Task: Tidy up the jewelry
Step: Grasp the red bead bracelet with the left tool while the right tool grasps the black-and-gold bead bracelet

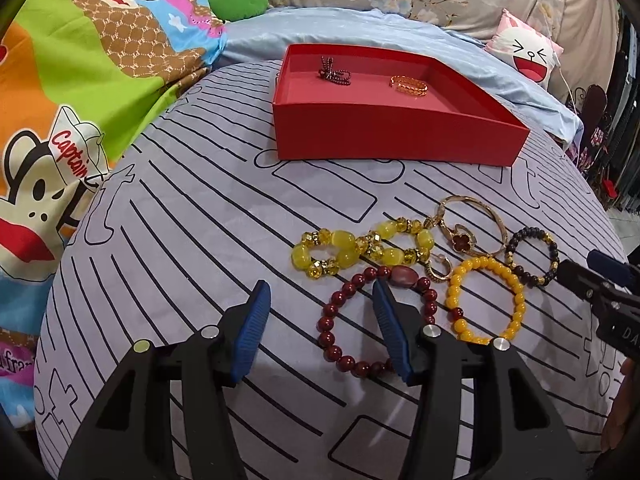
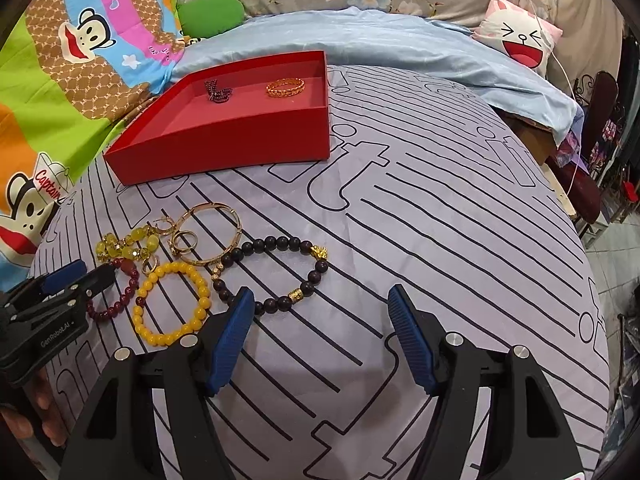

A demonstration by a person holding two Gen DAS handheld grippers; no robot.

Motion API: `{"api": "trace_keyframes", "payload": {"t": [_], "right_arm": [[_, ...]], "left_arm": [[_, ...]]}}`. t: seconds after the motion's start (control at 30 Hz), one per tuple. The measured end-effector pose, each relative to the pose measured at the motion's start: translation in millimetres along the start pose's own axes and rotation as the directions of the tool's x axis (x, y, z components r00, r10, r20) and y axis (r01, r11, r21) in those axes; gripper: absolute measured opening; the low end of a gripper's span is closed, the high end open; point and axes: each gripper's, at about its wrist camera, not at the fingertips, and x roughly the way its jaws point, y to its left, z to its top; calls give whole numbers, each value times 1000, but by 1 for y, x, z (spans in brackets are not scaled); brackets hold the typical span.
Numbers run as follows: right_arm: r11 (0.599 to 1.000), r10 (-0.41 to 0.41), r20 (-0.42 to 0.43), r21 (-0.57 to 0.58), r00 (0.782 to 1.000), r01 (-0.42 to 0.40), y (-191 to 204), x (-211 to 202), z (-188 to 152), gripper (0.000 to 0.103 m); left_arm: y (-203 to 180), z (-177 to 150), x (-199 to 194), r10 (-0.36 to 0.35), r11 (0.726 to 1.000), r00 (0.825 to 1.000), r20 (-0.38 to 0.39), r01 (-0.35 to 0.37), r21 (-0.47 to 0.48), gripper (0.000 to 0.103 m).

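Note:
A red open box (image 1: 392, 136) (image 2: 224, 148) sits on the striped bed cover and holds a dark beaded piece (image 1: 334, 71) (image 2: 218, 90) and an orange-gold bracelet (image 1: 409, 85) (image 2: 285, 87). In front of it lie a dark red bead bracelet (image 1: 340, 304) (image 2: 116, 304), a yellow bead bracelet (image 1: 486, 300) (image 2: 172, 304), a lime-yellow bead bracelet (image 1: 360, 248) (image 2: 124, 246), a gold bangle (image 1: 476, 220) (image 2: 212, 232) and a dark bead bracelet (image 1: 532, 258) (image 2: 280, 276). My left gripper (image 1: 322, 300) is open, its right finger over the dark red bracelet. My right gripper (image 2: 322, 304) is open beside the dark bead bracelet.
A cartoon monkey blanket (image 1: 60, 100) lies at the left. A light blue sheet (image 2: 380, 44) and a pink cat pillow (image 2: 520, 38) lie behind the box. The bed edge drops off at the right (image 2: 592, 248). Small gold rings and earrings (image 2: 184, 240) lie among the bracelets.

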Motion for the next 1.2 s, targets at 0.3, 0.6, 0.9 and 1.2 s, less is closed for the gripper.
{"api": "trace_keyframes", "payload": {"t": [0.3, 0.6, 0.9, 1.2], "right_arm": [[1000, -7, 4, 12, 1000, 7, 1, 9, 10, 66], [1000, -22, -13, 1, 1000, 23, 6, 23, 12, 53], [1000, -26, -7, -6, 1000, 25, 4, 24, 10, 30], [1000, 0, -16, 7, 1000, 1, 1, 20, 9, 8]], "left_arm": [[-3, -3, -1, 6, 1000, 1000, 11, -7, 19, 42], [-5, -2, -1, 8, 1000, 1000, 15, -8, 30, 26], [-7, -2, -1, -24, 999, 1000, 15, 23, 34, 10], [-7, -5, -4, -73, 997, 997, 8, 73, 15, 7]]}}
